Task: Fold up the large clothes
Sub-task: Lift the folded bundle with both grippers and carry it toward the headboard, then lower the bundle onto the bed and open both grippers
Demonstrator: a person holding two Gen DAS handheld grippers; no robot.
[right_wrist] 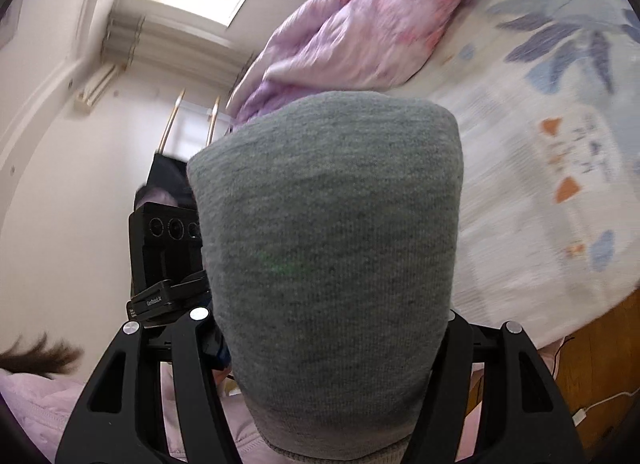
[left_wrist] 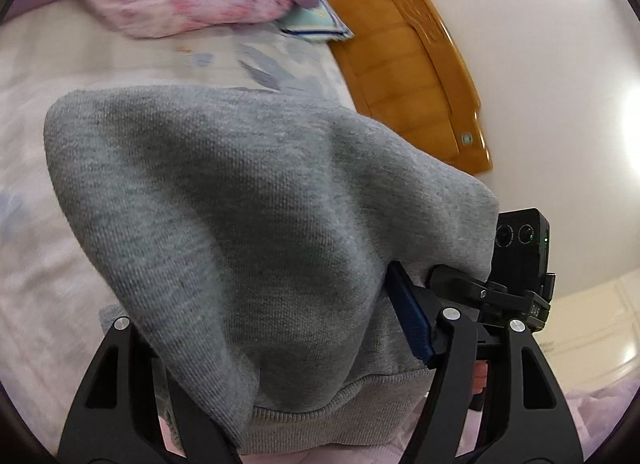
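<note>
Above floral bed (left_wrist: 36, 111), grey sweatshirt (left_wrist: 240, 203) draped over both grippers, finger state hidden, clamp label unreadable.

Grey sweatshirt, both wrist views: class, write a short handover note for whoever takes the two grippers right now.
Left gripper: grey sweatshirt is draped over its fingers, which are hidden, so the grip cannot be confirmed.
Right gripper: same, cloth covers the fingers.
Sweatshirt is lifted above the floral bed sheet; ribbed hem hangs nearest the cameras. Pink quilt lies bunched further along the bed.
Done: garment picked up. Left: lay it flat and fold; no finished fold visible.
</note>
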